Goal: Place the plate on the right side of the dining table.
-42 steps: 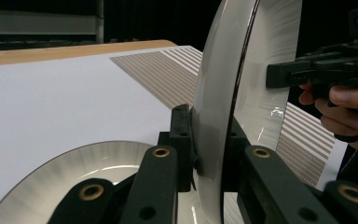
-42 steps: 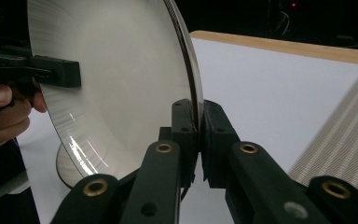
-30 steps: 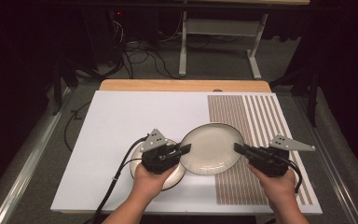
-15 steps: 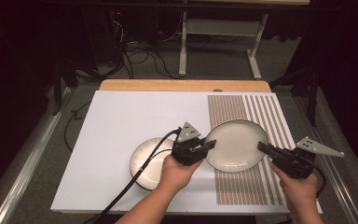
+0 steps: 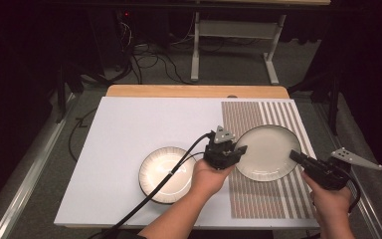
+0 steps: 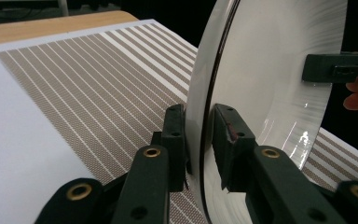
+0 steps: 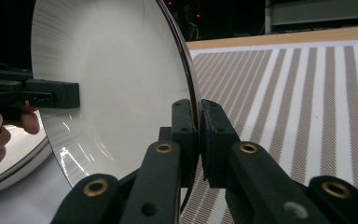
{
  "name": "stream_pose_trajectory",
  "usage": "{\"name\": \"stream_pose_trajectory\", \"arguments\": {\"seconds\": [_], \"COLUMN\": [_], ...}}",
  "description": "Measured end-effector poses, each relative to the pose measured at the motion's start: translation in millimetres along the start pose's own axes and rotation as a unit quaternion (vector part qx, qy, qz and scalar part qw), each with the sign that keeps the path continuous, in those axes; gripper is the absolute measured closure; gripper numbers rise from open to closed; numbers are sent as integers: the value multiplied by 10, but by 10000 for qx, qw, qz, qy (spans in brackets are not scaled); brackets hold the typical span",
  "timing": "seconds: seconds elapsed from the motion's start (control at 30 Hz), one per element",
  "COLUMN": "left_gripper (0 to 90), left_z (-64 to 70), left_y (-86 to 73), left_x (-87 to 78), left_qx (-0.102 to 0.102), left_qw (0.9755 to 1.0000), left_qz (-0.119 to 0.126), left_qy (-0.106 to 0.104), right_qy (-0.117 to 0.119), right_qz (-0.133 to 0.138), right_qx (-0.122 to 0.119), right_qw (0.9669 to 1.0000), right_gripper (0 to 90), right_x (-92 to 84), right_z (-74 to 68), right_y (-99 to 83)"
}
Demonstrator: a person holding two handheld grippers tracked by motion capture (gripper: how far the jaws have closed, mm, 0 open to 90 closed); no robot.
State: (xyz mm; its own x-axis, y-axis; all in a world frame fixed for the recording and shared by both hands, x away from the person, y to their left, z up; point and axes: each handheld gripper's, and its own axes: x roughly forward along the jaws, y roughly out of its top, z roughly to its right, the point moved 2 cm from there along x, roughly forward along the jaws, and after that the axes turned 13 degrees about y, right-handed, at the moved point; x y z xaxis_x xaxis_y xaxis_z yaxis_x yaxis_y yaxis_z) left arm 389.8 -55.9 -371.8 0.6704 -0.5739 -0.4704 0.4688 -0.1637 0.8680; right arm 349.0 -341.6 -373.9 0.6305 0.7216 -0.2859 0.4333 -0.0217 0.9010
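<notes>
Plate (image 5: 267, 152) in cream, held at opposite edges by two pairs of tongs above the striped right part of the desk (image 5: 129, 124). Left tongs (image 5: 233, 152) straddle its near-left rim; in the left gripper view their jaws have just been easing apart, with a slim gap showing between the right-hand pad and the plate's (image 6: 270, 70) face while the rim sits between them. Right tongs (image 5: 296, 156) are clamped on the plate's right rim, and the right gripper view shows both pads pressed flat against the edge of the plate (image 7: 116, 84). Each gripper view catches the other pair of tongs across the dish, the right tongs (image 6: 317, 70) at the far rim in one, the left tongs (image 7: 70, 95) in the other. Just left of the left hand (image 5: 209, 177), a second plate (image 5: 165, 173) with a dark ribbed rim lies flat on the white part of the desk, a black cable (image 5: 149, 199) trailing across it. The brown-and-white striped mat (image 5: 258, 199) covers the desk's right side.
</notes>
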Motion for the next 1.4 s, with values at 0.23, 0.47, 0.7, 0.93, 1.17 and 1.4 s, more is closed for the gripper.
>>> {"name": "stream_pose_trajectory", "arguments": {"seconds": [0.23, 0.47, 0.7, 0.93, 1.17, 1.4], "left_gripper": [739, 731, 724, 723, 713, 557], "left_z": [32, 56, 45, 36, 16, 34], "left_y": [-10, -50, -105, -155, -179, -159], "left_x": [234, 431, 530, 577, 613, 609], "left_qx": [66, -152, -181, -180, -288, -224], "left_qw": [9998, 9995, 9992, 9988, 9983, 9984], "left_qz": [-170, -258, -349, -461, -498, -479], "left_qy": [35, -22, 5, 63, 72, 182], "right_qy": [-213, -377, -430, -463, -517, -601], "right_qz": [-16, -27, -112, -223, -240, -256], "right_qx": [112, 171, 229, 256, 190, 176], "right_qw": [9997, 9991, 9988, 9983, 9982, 9977], "right_gripper": [874, 875, 877, 877, 877, 876], "right_x": [-37, -62, -52, -12, 5, 36], "right_z": [161, 278, 338, 380, 372, 369], "right_y": [-66, -122, -165, -204, -208, -201]}}
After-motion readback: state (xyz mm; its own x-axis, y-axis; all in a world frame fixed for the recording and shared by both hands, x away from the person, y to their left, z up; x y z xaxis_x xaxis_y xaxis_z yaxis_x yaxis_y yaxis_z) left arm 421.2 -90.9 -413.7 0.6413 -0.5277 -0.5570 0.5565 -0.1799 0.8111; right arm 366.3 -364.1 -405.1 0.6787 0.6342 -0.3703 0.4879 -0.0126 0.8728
